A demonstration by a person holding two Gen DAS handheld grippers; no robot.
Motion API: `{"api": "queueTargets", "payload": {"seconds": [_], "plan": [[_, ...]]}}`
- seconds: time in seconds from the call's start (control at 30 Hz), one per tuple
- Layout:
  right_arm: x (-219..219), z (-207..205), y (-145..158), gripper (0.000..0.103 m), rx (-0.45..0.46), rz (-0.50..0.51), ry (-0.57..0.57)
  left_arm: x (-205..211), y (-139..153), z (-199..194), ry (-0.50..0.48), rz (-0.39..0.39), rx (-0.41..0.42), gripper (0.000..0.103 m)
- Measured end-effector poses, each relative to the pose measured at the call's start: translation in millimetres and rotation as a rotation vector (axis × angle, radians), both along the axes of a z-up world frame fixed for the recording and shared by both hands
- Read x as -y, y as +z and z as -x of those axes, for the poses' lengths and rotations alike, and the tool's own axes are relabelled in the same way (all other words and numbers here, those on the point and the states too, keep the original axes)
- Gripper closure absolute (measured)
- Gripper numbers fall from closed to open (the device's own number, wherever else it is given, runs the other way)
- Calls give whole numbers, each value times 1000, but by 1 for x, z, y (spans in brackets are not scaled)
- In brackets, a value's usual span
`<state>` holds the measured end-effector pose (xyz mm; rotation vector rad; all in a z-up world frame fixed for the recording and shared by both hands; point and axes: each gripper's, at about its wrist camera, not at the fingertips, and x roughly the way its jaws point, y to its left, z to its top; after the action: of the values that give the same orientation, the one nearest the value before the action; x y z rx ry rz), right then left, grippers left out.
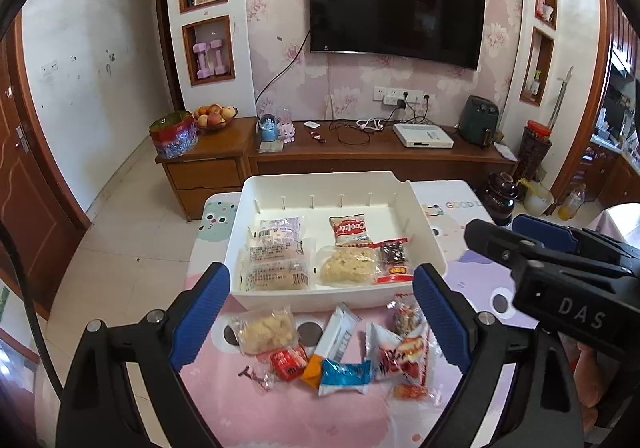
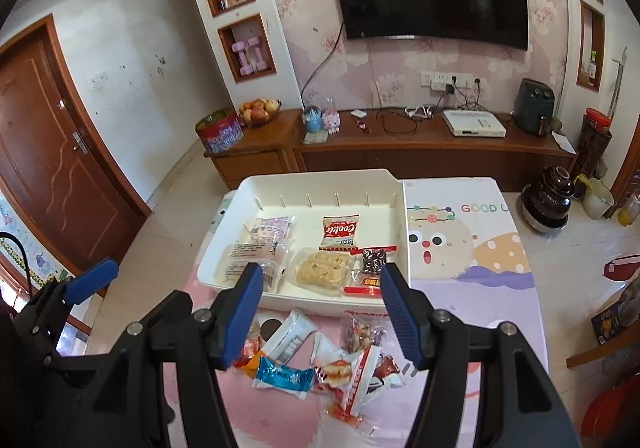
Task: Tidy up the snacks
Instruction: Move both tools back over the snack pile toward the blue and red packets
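Snacks in two groups on the table [image 1: 472, 272]. White bin [image 1: 280, 184] sits ahead of both jaws, holding clear-wrapped pastries [image 1: 276, 256] on its left side, a red-and-white Coolic packet [image 1: 349, 229], a pale crumbly cake [image 1: 347, 266] and a dark packet with red ends [image 1: 394, 260] on its right side. Loose pile lies just short of the bin, below and between the jaws: a second crumbly cake [image 1: 266, 330], white wrapper [image 1: 338, 334], blue wrapper [image 1: 344, 378], red packets [image 1: 400, 356].

Left gripper [image 1: 320, 322]: jaws wide apart, nothing between the pads, held above the pile. Right gripper [image 2: 322, 314]: jaws apart, narrower, empty, also above the pile.
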<state>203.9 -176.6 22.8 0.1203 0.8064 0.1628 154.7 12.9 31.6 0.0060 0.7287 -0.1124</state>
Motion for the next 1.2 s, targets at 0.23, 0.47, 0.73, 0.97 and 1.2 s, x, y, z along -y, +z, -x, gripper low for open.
{"api": "queueTargets", "payload": {"seconds": [0.23,0.47,0.73,0.97,1.2], "plan": [[16,35,-8,42,17,-23,16,-14,-9,32,16,49,4,11],[22,49,-48,42,-40,8,28,-25,-49,40,26,86,-60,11],[25,37,-112,42,-172,-23,18,-14,-118,27,-32,72,-155,11],[21,15,-164,42,-283,-60,10,-9,-175,10,-50,116,-259,11],[17,-8,-197,42,-352,-148,13,-11,-199,1,-48,133,-305,11]]}}
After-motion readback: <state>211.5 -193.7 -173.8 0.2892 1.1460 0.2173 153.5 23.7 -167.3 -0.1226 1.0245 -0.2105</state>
